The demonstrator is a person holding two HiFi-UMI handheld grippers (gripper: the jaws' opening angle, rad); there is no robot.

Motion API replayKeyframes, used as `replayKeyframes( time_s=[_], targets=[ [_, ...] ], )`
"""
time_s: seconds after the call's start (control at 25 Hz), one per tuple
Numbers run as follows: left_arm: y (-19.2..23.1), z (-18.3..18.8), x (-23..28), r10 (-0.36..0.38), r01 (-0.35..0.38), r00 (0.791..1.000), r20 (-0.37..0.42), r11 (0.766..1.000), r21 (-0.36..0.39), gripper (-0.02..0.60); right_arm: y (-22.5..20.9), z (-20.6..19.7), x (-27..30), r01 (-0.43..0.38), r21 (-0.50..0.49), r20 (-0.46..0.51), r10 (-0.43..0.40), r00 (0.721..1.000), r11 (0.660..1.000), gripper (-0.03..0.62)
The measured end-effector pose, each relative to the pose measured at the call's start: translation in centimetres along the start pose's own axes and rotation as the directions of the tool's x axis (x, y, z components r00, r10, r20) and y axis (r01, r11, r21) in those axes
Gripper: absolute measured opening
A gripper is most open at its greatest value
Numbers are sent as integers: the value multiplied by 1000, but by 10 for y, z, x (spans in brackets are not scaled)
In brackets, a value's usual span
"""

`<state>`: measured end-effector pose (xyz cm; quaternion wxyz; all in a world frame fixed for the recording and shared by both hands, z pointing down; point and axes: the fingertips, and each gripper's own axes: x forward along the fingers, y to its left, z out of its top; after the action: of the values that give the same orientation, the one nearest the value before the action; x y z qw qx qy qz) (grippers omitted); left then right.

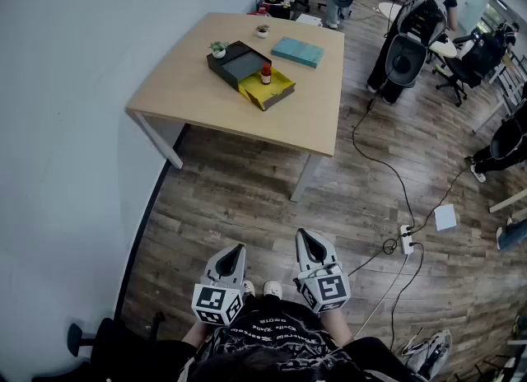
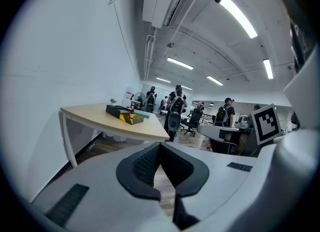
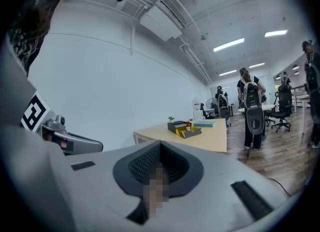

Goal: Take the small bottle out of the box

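Observation:
A small brown bottle with a red cap [image 1: 266,74] stands upright in an open box with a yellow lining [image 1: 268,88] on a light wooden table [image 1: 206,92]. The box's black lid [image 1: 239,64] lies joined beside it. The bottle [image 2: 132,110] also shows far off in the left gripper view, and the bottle [image 3: 188,124] in the right gripper view. My left gripper [image 1: 233,258] and right gripper [image 1: 311,246] are held low near my body, well short of the table. Both are shut with nothing between the jaws.
A teal book [image 1: 298,51] and two small potted plants [image 1: 218,48] sit on the table. A white wall [image 1: 66,125] runs along the left. Cables and a power strip [image 1: 406,240] lie on the wooden floor at right. People and office chairs [image 1: 408,51] stand beyond the table.

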<state>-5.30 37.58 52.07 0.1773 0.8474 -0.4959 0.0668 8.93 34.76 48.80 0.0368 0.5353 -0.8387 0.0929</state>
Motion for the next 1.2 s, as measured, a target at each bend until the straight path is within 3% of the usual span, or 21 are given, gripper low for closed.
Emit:
replayKeyframes(
  time_s=[0.4,0.6,0.76,0.8,0.88,0.96,1.04,1.08,1.2],
  targets=[
    [17,10,-8,19,-19,999,44,1000,0,3,8,-6,4,12,-34,-31,-13,999,999,2],
    [16,-2,-9,-33,34,999,4,999,-34,3,5,-21,5,30,20,-76,-28,997,999,3],
    [22,-4,-11,-22,22,1000,5,998,-64,6,3,-23,1,53,48,-74,-50,996,997,9],
    [24,-2,-12,-20,21,1000,18,997,-77,20,3,-23,0,52,56,-74,-48,996,997,82],
    [27,2,-14,-27,30,999,36,995,-92,141,5,-23,-1,46,62,-72,-42,997,997,117],
    [31,2,-16,-20,23,999,31,997,-77,211,8,-22,-2,37,58,-70,-33,997,998,215],
    [36,-1,-18,-1,2,1000,23,998,-64,242,10,-23,-4,32,57,-71,-28,997,998,233],
    [38,-2,-19,7,-5,1000,20,998,-63,252,12,-23,-4,30,57,-75,-26,997,998,295],
    [41,1,-21,0,1,1000,22,998,-58,261,18,-24,-4,32,53,-78,-28,997,998,298]
  ],
)
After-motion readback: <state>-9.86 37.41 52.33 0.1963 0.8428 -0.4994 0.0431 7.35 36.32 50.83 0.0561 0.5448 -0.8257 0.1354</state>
